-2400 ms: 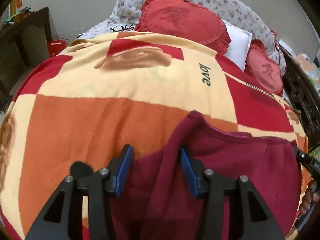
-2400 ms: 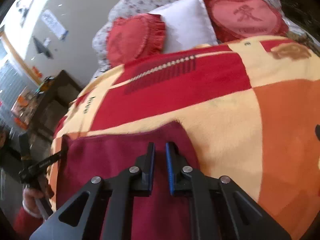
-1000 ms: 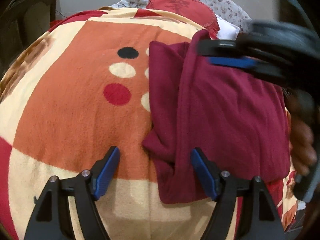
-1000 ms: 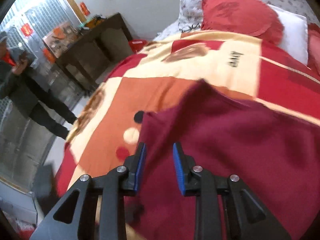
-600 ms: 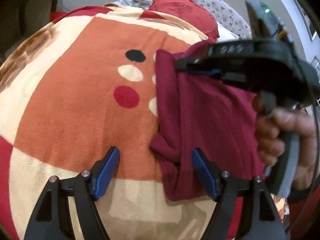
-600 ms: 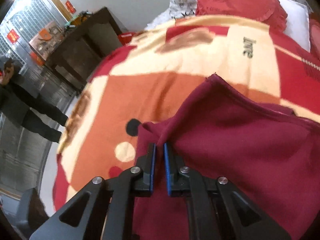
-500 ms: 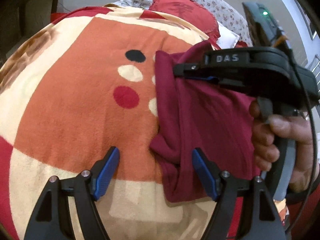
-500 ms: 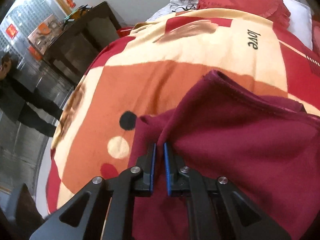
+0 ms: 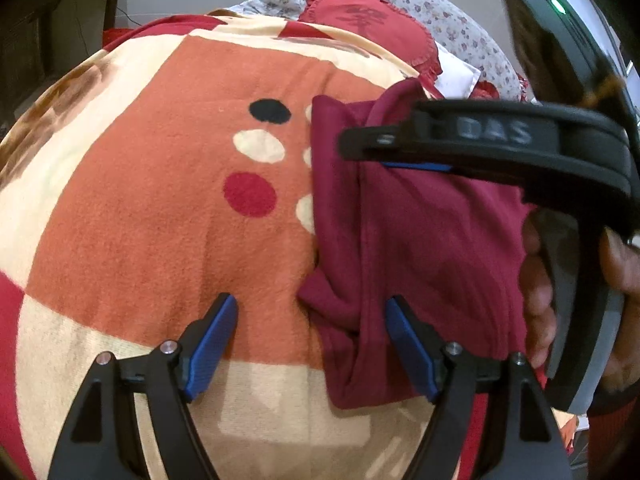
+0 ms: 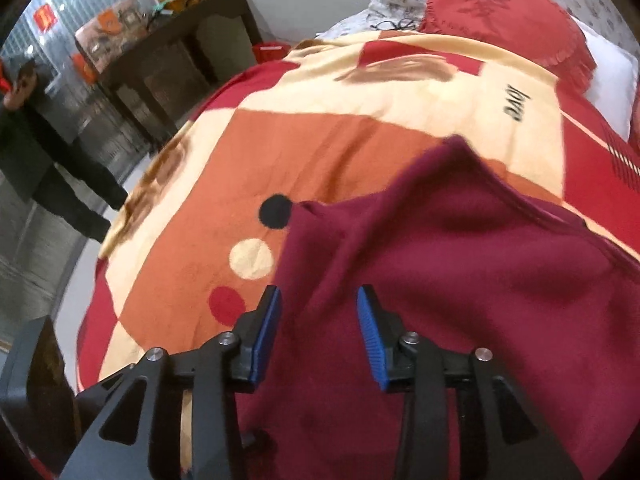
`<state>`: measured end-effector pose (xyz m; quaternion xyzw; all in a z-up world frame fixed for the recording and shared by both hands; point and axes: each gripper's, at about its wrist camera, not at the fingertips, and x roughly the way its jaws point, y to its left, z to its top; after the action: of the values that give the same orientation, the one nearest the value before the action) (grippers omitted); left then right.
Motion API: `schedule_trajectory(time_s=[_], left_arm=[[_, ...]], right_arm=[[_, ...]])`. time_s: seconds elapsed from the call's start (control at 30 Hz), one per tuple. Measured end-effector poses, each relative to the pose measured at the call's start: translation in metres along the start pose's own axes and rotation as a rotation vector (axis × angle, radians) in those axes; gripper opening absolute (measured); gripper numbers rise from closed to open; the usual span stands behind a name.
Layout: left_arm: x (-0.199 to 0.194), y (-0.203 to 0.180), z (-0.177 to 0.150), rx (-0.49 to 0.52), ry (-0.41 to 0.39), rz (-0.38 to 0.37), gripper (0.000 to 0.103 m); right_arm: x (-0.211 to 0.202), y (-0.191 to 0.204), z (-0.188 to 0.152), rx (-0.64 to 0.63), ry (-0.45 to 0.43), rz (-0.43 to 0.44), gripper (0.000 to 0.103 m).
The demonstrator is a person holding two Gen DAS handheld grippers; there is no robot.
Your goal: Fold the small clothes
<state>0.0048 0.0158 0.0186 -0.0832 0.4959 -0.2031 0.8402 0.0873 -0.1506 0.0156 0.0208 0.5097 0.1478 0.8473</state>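
Observation:
A maroon garment [image 9: 420,248] lies on the patterned bed blanket [image 9: 160,220], partly folded, with a bunched fold along its left edge. It also shows in the right wrist view [image 10: 460,280]. My left gripper [image 9: 310,344] is open, its jaws standing either side of the garment's near left corner, just above the blanket. My right gripper [image 10: 318,326] is open over the garment's left fold, holding nothing. In the left wrist view it [image 9: 480,148] hangs over the garment's far part, held by a hand.
Red heart-shaped cushions [image 10: 508,12] and a white pillow [image 10: 612,76] lie at the bed's head. Glasses [image 10: 390,24] rest on the floral bedding. A dark wooden cabinet [image 10: 168,52] stands left of the bed, and a person in black [image 10: 44,152] stands beside it.
My right gripper was shut on the garment's left fold half a second ago; now it has opened and let go. My left gripper has stayed open at the near corner.

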Motion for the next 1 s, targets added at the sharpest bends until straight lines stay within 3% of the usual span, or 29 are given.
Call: schedule_trajectory(time_s=[0.13, 0.27, 0.47, 0.6, 0.7, 0.8, 1.0], left_arm=[[0.001, 0.002, -0.001, -0.002, 0.001, -0.007, 0.082], [0.002, 0.002, 0.001, -0.004, 0.001, -0.011, 0.083], [0.003, 0.0, 0.002, 0.001, 0.0, -0.006, 0.085], [0.004, 0.001, 0.003, -0.003, -0.006, -0.019, 0.088], [0.004, 0.002, 0.003, -0.017, -0.007, -0.021, 0.088], [0.004, 0.001, 0.003, -0.012, -0.006, -0.018, 0.088], [0.003, 0.002, 0.001, -0.012, -0.009, -0.024, 0.089]], right_arm=[[0.015, 0.014, 0.004, -0.03, 0.024, -0.09, 0.076], [0.015, 0.01, -0.001, -0.022, 0.003, -0.083, 0.077], [-0.007, -0.018, -0.009, 0.092, -0.043, 0.039, 0.077], [-0.014, -0.05, -0.023, 0.18, -0.07, 0.054, 0.08], [-0.005, -0.08, -0.038, 0.291, -0.11, 0.202, 0.08], [-0.004, -0.091, -0.042, 0.358, -0.146, 0.271, 0.081], [-0.001, -0.07, -0.034, 0.226, -0.112, 0.251, 0.101]])
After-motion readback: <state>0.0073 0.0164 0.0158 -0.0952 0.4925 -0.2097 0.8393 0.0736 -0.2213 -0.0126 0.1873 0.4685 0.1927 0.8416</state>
